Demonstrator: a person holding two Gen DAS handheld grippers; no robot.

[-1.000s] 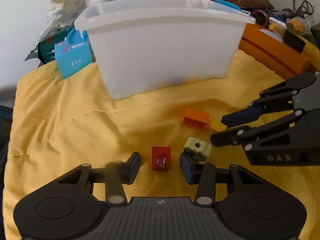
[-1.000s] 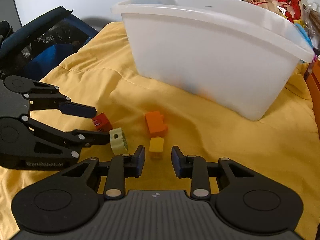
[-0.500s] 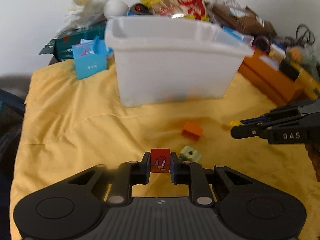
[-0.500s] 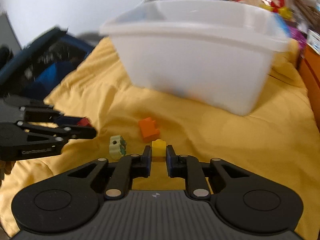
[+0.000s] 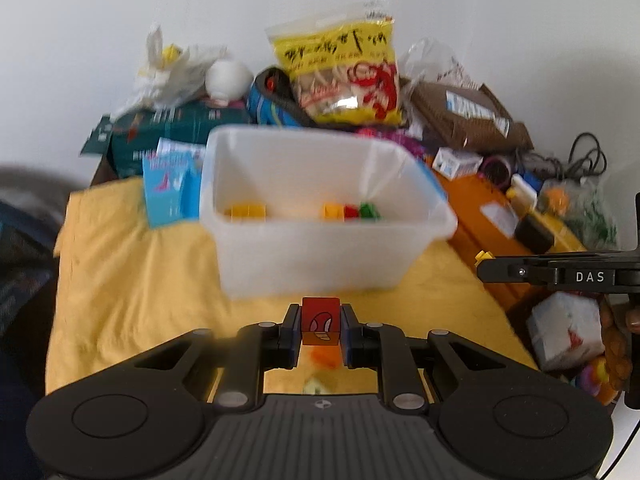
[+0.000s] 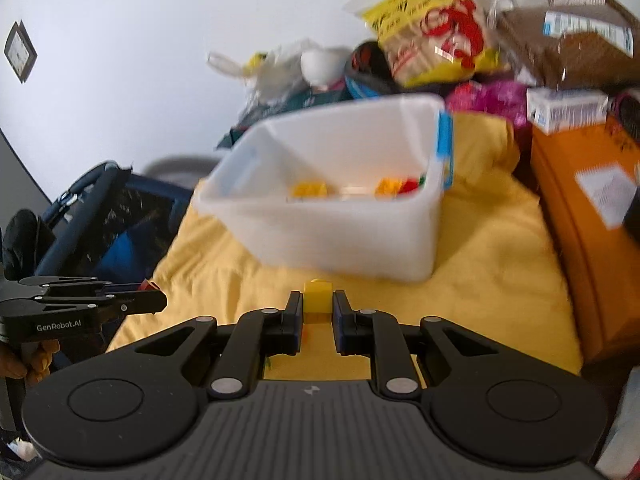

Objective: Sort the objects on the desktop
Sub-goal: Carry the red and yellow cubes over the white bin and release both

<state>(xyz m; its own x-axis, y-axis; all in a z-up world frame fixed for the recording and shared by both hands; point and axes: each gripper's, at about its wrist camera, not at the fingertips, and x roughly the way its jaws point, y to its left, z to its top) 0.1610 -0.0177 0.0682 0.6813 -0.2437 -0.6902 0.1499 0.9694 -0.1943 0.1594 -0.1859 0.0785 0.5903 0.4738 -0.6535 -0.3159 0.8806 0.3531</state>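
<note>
Holding a red cube (image 5: 321, 321) with a printed white-and-black face, my left hand-held gripper (image 5: 321, 330) is clamped on its flat sides. My right hand-held gripper (image 6: 317, 312) pinches a small studded yellow brick (image 6: 317, 295). Both hang above the wrinkled yellow cloth (image 5: 132, 280), before the translucent plastic bin (image 5: 320, 248) holding bright blocks (image 5: 350, 211).

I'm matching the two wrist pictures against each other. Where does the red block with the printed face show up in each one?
Left wrist view: the red block sits low at centre, clamped in the left gripper.
Right wrist view: only a red sliver shows at the far left, at the tip of that same gripper.
Shared landmark: the white bin on the yellow cloth.
</note>
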